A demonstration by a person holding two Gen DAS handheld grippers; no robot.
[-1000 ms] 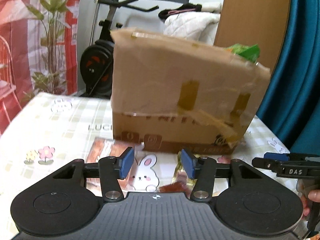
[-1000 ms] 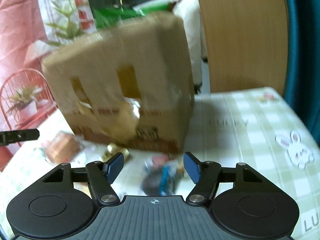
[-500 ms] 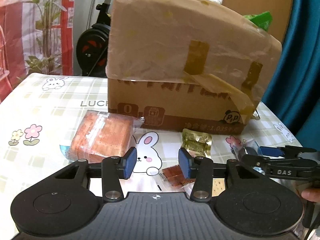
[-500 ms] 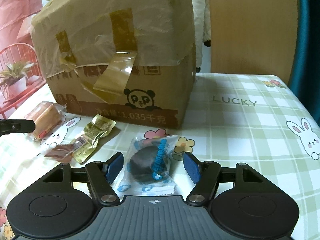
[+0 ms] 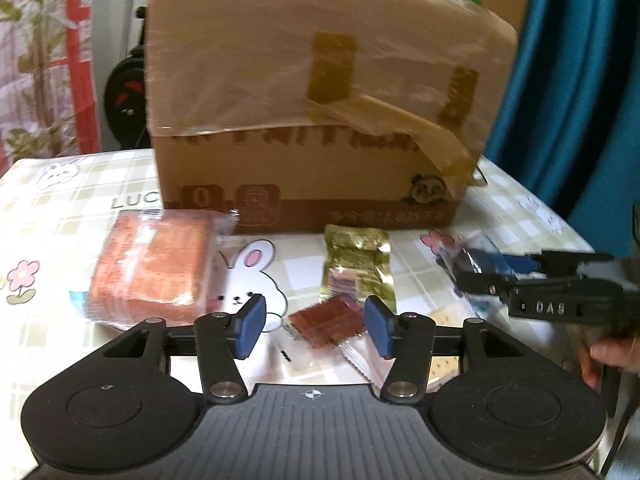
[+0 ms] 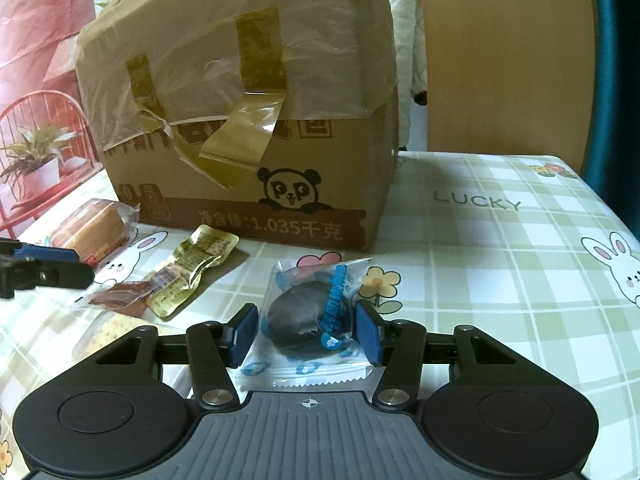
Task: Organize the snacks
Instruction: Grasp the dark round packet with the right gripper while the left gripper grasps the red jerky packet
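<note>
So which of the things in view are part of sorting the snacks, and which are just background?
Job:
- dark round snack, between the right gripper pads
- red-brown snack bar, in front of the left gripper
- gold packet
- orange cake pack
- cracker pack
- cardboard box

Background:
- tablecloth
- red chair
- exercise bike

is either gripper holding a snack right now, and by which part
Right gripper has just closed on the dark round snack, pads at its sides. Left gripper brackets the reddish-brown packet, not gripping.
</note>
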